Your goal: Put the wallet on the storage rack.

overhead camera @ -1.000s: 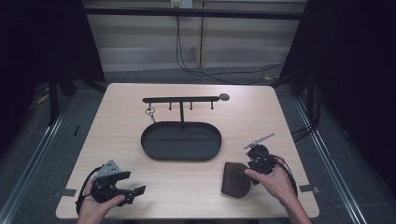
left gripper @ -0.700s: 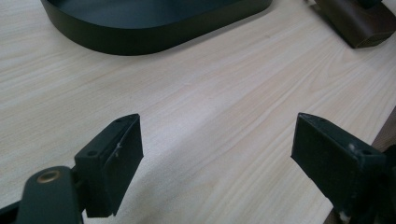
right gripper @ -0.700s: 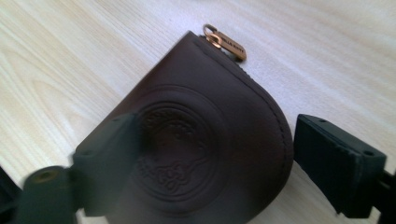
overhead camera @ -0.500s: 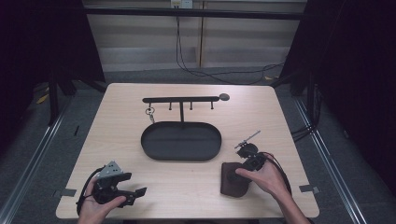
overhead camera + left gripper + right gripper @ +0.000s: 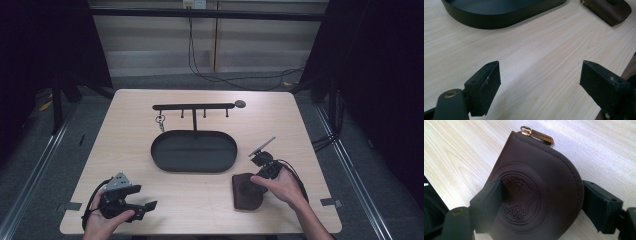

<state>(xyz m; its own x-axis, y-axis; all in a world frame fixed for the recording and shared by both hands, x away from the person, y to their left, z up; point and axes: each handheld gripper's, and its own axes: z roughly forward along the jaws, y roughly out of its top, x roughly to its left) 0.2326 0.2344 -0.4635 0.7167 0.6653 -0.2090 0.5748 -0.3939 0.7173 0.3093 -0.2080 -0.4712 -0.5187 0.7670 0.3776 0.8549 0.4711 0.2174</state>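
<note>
Light wood table [image 5: 150, 120], viewed from above, with 2 hand-held grippers at its near edge. Right gripper [image 5: 541, 202]: jaws spread wide, 1 on each side of a dark brown leather coin pouch [image 5: 536, 195] lying flat on the table; in the right gripper view the left jaw lies over the pouch's embossed face and the right jaw sits just beside its rounded edge — whether either pad presses the leather cannot be told, and the pouch is not lifted. Pouch details: round embossed emblem on its face, stitched zip edge, gold-coloured zip pull [image 5: 537, 133] lying on the wood at its far corner. In the high view the pouch [image 5: 246, 192] lies near the table's front right, just before the black oval tray [image 5: 194, 164], with the person's right hand [image 5: 282, 184] beside it. Left gripper [image 5: 540, 82]: jaws wide apart, nothing between them (bare wood beneath), held low over the table's front left corner in the person's left hand [image 5: 102, 222]. Behind the tray stands a black hook rack [image 5: 194, 106] — a horizontal bar on 1 post, with a small key ring [image 5: 160, 120] hanging at its left end.
</note>
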